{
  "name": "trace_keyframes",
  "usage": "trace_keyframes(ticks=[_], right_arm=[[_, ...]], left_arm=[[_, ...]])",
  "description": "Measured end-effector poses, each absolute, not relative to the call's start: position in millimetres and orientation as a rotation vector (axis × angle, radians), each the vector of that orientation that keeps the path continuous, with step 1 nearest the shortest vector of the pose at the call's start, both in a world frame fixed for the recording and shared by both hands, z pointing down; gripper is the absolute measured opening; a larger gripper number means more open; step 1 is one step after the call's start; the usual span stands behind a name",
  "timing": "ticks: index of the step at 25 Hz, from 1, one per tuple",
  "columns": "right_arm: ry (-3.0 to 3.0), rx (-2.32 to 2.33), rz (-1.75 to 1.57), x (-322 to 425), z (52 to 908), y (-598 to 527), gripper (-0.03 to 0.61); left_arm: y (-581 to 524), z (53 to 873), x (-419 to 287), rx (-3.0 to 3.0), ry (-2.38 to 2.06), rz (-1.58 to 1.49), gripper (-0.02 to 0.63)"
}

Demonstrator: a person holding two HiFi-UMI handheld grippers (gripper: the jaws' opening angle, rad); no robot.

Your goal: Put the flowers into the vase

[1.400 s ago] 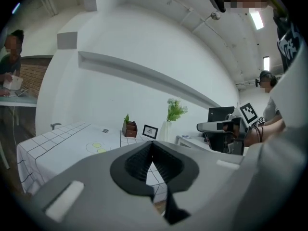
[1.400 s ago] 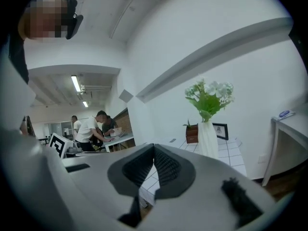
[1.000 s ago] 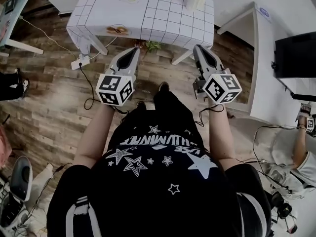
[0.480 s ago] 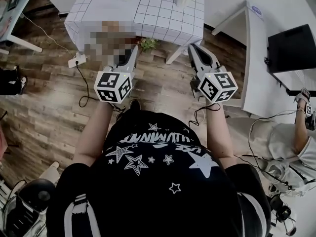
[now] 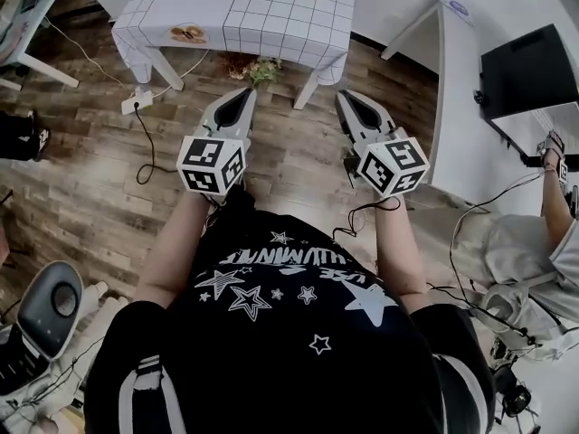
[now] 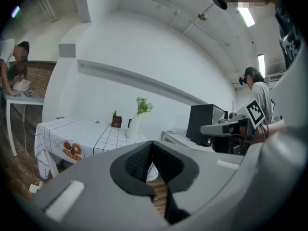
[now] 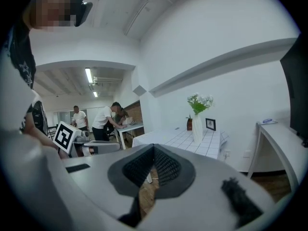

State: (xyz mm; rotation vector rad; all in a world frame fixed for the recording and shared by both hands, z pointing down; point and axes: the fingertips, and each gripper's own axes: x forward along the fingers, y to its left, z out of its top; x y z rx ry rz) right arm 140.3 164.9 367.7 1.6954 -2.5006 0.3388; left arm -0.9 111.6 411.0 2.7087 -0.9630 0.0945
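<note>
White flowers are held in the white vase on the checked table, while the left gripper and right gripper are clamped together on nothing.

Checked table carries a white vase and picture frame.

The head view looks steeply down over the person's torso, the left gripper and right gripper just ahead and the checked table at its top edge. The 2 gripper views ride close behind their own jaws, facing almost level across the room — both share that table and its white vase, and each catches the other gripper at one side.
</note>
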Motion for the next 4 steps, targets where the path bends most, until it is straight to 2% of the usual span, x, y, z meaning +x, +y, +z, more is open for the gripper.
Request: trace_keyframes(ticks=[4], right_arm=[[-2.507,1.678,0.368,152,376,195,0.011]], left_arm=[[142,405,11,2.718,-0.972,0.091,0.009]])
